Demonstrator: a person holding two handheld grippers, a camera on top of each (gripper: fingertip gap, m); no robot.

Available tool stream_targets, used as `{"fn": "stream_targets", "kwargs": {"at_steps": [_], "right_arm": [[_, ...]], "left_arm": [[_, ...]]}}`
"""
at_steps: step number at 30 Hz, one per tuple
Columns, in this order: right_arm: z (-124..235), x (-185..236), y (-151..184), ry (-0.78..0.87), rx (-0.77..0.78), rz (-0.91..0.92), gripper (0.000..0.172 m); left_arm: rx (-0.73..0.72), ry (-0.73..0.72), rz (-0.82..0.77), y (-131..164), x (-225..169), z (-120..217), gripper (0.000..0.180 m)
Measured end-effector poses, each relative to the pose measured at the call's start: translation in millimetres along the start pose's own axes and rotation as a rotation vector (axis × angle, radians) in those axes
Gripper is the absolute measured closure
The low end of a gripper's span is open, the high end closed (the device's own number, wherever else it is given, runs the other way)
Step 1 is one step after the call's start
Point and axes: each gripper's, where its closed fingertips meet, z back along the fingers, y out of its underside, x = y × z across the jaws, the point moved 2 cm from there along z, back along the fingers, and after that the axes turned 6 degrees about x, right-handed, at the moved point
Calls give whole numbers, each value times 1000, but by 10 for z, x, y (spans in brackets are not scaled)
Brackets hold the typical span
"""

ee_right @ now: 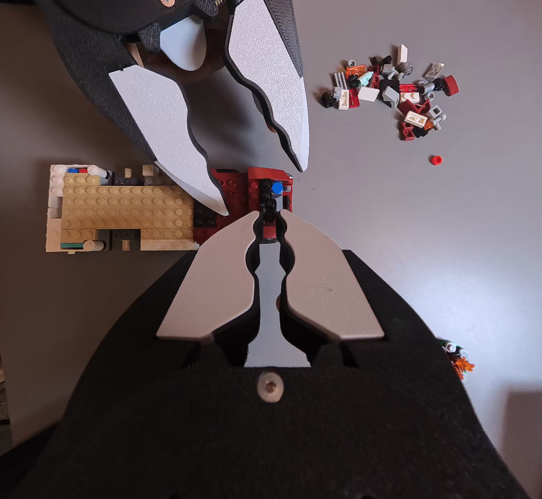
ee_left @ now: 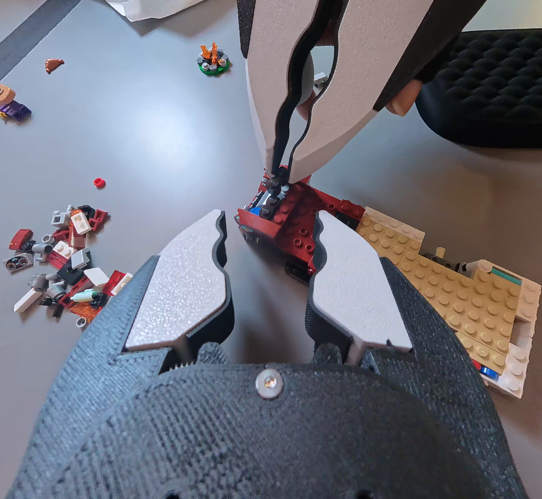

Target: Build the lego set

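Your right gripper (ee_right: 269, 215) pinches the end of a thin black strip of bricks (ee_right: 268, 197) on top of the dark red brick block (ee_right: 234, 192). Your left gripper (ee_left: 271, 221) is wide open with nothing in it, one finger (ee_left: 337, 238) beside the block, near the tan plate (ee_right: 126, 206). Loose pieces (ee_right: 393, 92) lie well apart.

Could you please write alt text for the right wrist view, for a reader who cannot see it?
The right claw is closed on the end of a black studded strip atop the dark red section of a tan brick model on a grey table. The left claw hangs open above it, with loose bricks to the right.
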Motion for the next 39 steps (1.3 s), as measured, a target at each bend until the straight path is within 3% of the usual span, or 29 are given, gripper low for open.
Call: {"fn": "stream_targets", "kwargs": {"at_steps": [11, 39], "right_arm": [[-9, 0, -3, -2, -12, 2, 164], [-56, -2, 40, -93, -112, 32, 164]], "left_arm": [[90, 66, -5, 94, -161, 14, 97], [84, 137, 37, 124, -169, -27, 101]]}}
